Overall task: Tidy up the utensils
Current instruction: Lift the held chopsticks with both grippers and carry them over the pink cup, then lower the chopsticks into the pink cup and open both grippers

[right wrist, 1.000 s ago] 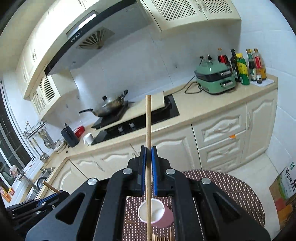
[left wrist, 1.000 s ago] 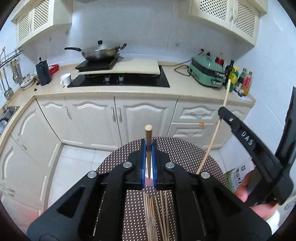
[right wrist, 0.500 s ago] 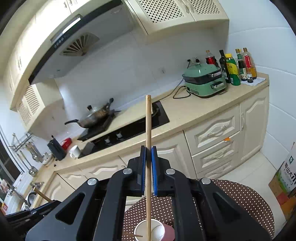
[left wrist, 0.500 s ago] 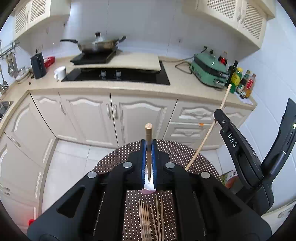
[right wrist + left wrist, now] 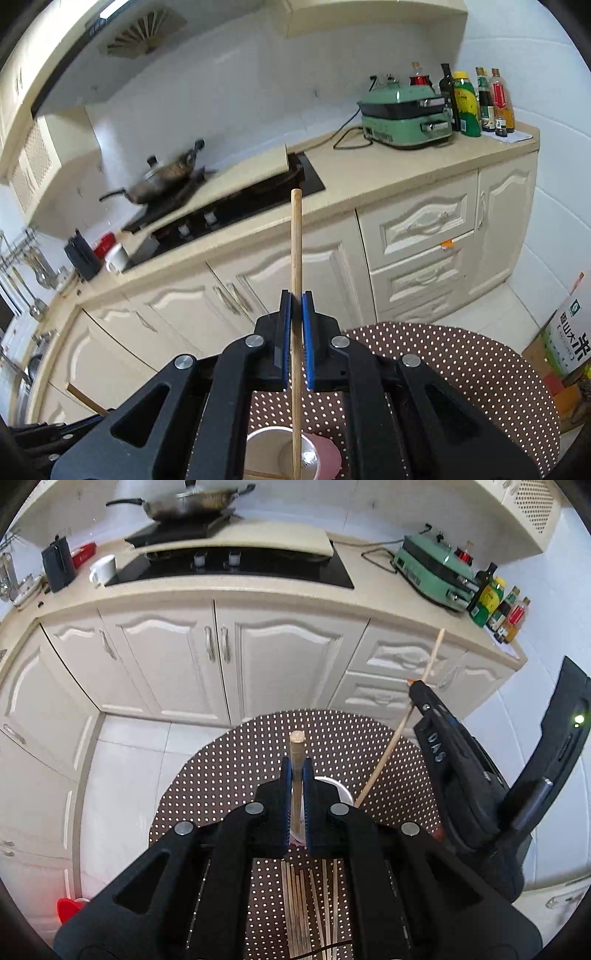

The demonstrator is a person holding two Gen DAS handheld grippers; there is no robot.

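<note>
A: Left wrist view: the left tool (image 5: 296, 775) is clamped tight on a wooden chopstick (image 5: 296, 753), whose blunt end sticks up past the blue pads. Right under it sits a white cup (image 5: 334, 788) on the dotted round table (image 5: 229, 775).

B: And the loose chopsticks (image 5: 306, 904)?

A: They lie flat on the table, just nearer the camera than the cup.

B: In the right wrist view the right tool (image 5: 296, 314) is also closed hard, on a long chopstick (image 5: 296, 240) standing nearly upright. Its lower end reaches down into the cup (image 5: 273, 450), which has a pink rim (image 5: 328, 456).

A: From my side that right tool (image 5: 419, 692) comes in from the right, its chopstick (image 5: 391, 746) slanting down toward the cup.
</note>
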